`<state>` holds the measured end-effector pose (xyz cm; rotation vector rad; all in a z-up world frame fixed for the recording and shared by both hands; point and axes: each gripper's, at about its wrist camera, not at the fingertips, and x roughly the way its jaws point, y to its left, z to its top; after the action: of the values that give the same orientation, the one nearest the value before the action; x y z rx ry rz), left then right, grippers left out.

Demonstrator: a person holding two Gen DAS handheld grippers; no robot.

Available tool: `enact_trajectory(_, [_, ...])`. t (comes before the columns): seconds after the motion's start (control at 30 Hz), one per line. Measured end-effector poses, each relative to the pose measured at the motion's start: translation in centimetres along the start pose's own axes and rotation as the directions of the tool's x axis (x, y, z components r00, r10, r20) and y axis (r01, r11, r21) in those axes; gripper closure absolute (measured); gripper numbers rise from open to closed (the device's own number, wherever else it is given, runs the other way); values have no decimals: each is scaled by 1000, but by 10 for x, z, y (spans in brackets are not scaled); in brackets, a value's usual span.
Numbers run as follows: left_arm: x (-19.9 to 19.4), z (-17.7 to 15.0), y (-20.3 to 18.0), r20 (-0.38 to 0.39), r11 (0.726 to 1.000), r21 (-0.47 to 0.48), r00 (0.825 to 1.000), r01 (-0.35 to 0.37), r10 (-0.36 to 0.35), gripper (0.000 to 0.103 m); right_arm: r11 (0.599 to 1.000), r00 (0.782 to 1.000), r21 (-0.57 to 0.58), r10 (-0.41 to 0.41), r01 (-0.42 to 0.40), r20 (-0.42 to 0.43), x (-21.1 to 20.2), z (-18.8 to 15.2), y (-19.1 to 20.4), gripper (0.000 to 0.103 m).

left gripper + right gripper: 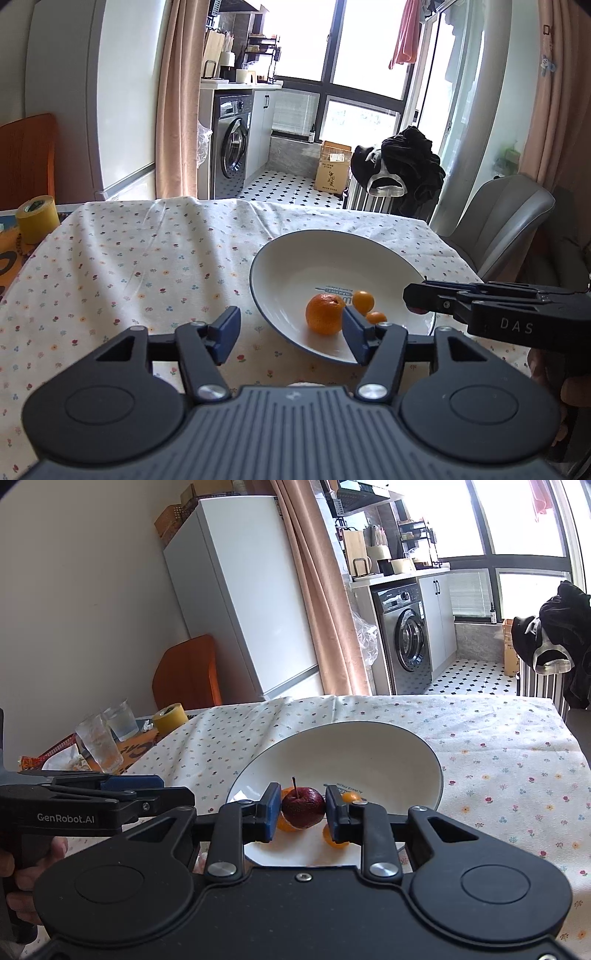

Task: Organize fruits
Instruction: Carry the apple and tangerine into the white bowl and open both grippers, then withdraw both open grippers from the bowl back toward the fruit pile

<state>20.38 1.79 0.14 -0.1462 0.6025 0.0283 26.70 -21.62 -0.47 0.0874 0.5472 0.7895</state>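
A white bowl (295, 258) with a dark rim sits on the flowered tablecloth. Inside lie a large orange (324, 314) and two small orange fruits (363, 301). My left gripper (290, 332) is open, its fingers spread at the bowl's near left rim with nothing between them. My right gripper (300, 808) is shut on a dark red apple (303, 806) with a stem, held just above the bowl (369, 749) and the oranges (286, 823). In the left wrist view the right gripper (415, 301) reaches in from the right over the bowl's edge; only a sliver of the apple shows there.
A yellow tape roll (37, 218) stands at the table's far left. Two plastic cups (99, 742) and snack packets sit beyond the cloth's left edge. A grey chair (495, 229) is at the right, an orange chair (184, 675) at the back left.
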Motion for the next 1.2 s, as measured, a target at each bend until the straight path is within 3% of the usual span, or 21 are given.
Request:
enact_trajectory(0.13, [-10,-2,6,17,1000,-12,1000,-19,19,28,1000,1000,3,-5,5,-1,-3,1,4,69])
enact_trajectory(0.33, [-20,-6,13,27,999,-24,999,-31,31,17,1000,1000,-12,-15,15,2,-13,-2,12,58])
enact_trajectory(0.4, [-23,-7,15,27,999,-33,999,-27,28,15,999,999,-20,-28,28,15,-19,-3,16,47])
enact_trajectory(0.7, [-43,-15,22,41,998,-49,998,-40,42,6,998,997,-13,-58,59,57,-42,-8,22,21])
enact_trajectory(0.97, [-59,-23,28,41,997,-71,999,-32,35,5,998,995,-14,-63,64,77,-58,-11,29,1])
enact_trajectory(1.2, [-75,-29,28,65,997,-74,997,-24,29,0,997,996,-22,-70,72,63,-66,-14,35,0])
